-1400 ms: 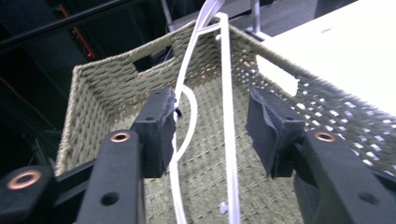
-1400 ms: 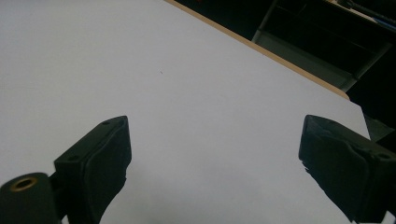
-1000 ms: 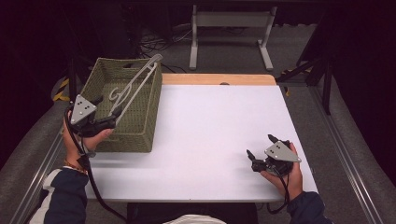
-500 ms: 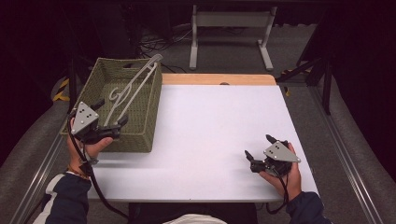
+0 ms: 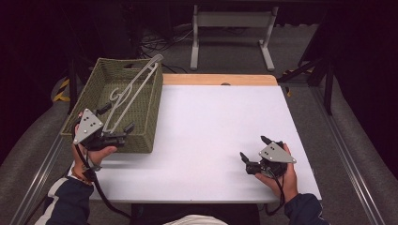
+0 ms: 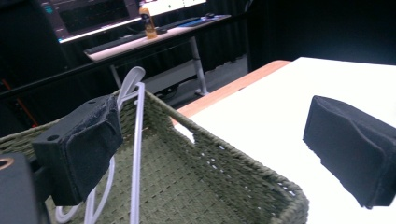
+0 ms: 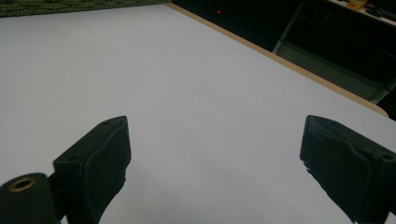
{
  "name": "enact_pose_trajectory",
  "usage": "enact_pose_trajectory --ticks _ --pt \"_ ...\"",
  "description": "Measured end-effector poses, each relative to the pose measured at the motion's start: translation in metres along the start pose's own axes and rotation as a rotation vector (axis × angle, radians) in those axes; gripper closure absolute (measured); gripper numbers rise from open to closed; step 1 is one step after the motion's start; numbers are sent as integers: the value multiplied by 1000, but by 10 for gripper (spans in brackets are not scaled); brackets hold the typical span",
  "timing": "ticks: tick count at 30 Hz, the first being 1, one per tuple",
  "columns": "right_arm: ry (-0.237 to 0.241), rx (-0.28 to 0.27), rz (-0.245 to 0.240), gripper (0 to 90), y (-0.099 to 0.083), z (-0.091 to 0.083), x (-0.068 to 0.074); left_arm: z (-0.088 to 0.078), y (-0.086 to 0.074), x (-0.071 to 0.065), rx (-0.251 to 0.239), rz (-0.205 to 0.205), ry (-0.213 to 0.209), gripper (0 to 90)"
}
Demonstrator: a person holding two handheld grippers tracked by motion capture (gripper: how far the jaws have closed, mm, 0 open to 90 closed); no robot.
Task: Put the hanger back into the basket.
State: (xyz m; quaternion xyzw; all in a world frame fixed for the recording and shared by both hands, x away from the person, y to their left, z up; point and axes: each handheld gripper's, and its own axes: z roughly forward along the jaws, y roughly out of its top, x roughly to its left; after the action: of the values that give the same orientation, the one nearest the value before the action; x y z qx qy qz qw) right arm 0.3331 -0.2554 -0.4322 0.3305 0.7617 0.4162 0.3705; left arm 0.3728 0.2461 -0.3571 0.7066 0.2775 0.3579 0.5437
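Note:
An olive woven basket (image 5: 141,138) stands on the left part of the white table (image 5: 211,117). A pale plastic hanger (image 5: 136,89) lies in it, its far end propped on the basket's right rim. My left gripper (image 5: 116,118) hovers open over the basket's near end, beside the hanger's lower part and holding nothing. In the left gripper view the hanger (image 6: 137,154) runs close past the left jaw, and the basket rim (image 6: 261,179) lies between the jaws of the left gripper (image 6: 215,154). My right gripper (image 5: 253,147) rests open near the table's front right. Bare tabletop lies between the jaws of the right gripper (image 7: 215,168).
A wooden strip (image 5: 220,79) edges the table's far side. A metal stand (image 5: 232,18) is on the floor beyond it. The table's middle (image 7: 187,70) is free room. A desk with a bottle (image 6: 148,23) stands far behind the basket.
My left gripper has drawn back a little toward the basket's near edge and the person. The hanger and the right gripper have hardly moved.

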Motion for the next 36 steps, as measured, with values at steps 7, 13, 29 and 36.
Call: enact_pose_trajectory --ticks 7,13,29,36 --pt "25 -15 18 94 5 4 4 3 -1 -10 -25 12 -38 45" --pt "27 -34 17 94 8 4 6 6 -2 -28 -54 19 -51 56" --pt "30 -64 22 94 8 -1 4 -2 -6 -61 -67 61 -128 58" --pt "36 -57 17 94 7 0 6 -1 -11 -75 -35 82 -173 69"
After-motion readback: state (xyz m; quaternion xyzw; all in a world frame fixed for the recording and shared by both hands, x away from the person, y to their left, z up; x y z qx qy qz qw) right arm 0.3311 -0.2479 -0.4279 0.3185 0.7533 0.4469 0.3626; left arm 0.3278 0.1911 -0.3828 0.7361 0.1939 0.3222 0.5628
